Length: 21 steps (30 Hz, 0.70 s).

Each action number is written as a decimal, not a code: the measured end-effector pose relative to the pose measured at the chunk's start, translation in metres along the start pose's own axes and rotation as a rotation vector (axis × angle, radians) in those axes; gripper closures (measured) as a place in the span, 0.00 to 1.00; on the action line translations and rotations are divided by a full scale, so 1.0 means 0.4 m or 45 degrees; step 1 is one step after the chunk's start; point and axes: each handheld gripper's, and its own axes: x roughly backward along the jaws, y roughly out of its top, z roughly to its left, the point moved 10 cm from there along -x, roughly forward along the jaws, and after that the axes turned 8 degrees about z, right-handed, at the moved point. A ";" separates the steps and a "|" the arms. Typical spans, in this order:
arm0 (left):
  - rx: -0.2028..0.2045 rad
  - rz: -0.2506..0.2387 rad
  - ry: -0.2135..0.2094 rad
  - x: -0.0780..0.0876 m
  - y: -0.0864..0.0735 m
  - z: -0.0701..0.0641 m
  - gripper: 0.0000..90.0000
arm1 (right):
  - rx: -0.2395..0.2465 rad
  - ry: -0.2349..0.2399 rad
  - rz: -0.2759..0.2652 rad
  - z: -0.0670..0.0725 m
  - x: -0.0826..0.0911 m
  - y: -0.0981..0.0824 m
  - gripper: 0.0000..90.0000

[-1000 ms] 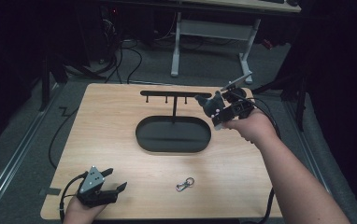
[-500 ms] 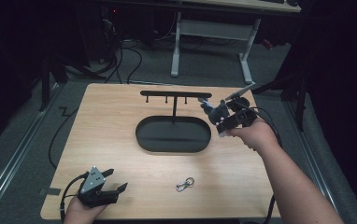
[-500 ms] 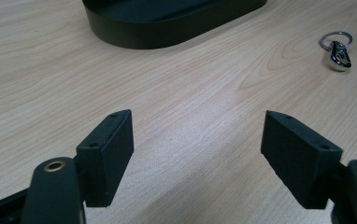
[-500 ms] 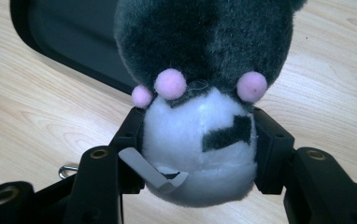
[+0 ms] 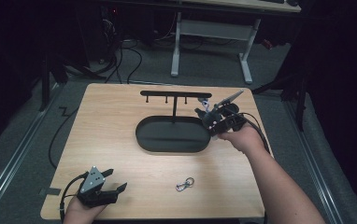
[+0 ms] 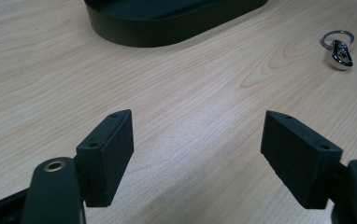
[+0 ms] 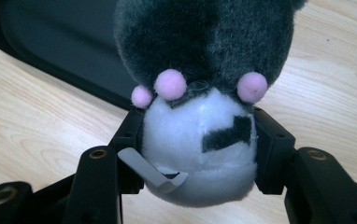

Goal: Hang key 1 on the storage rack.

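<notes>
A small metal key ring (image 5: 185,183) lies on the wooden counter (image 5: 111,135), near its front edge. Behind the counter stands a white desk frame (image 5: 211,32) on grey floor (image 5: 22,140).

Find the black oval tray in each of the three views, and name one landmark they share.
High view: the tray lies mid-table, under the hook stand.
Left gripper view: its front wall runs along the top edge, beyond the open jaws.
Right gripper view: it fills the upper left, behind the plush toy.
Shared landmark: the light wood table.
</notes>
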 end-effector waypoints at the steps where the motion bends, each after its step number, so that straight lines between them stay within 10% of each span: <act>1: 0.000 0.000 0.000 0.000 0.000 0.000 0.29 | 0.007 -0.006 -0.007 0.001 -0.004 0.003 0.53; 21: 0.000 0.008 -0.010 -0.004 -0.004 -0.003 0.29 | -0.034 0.004 -0.056 -0.005 -0.093 0.037 0.49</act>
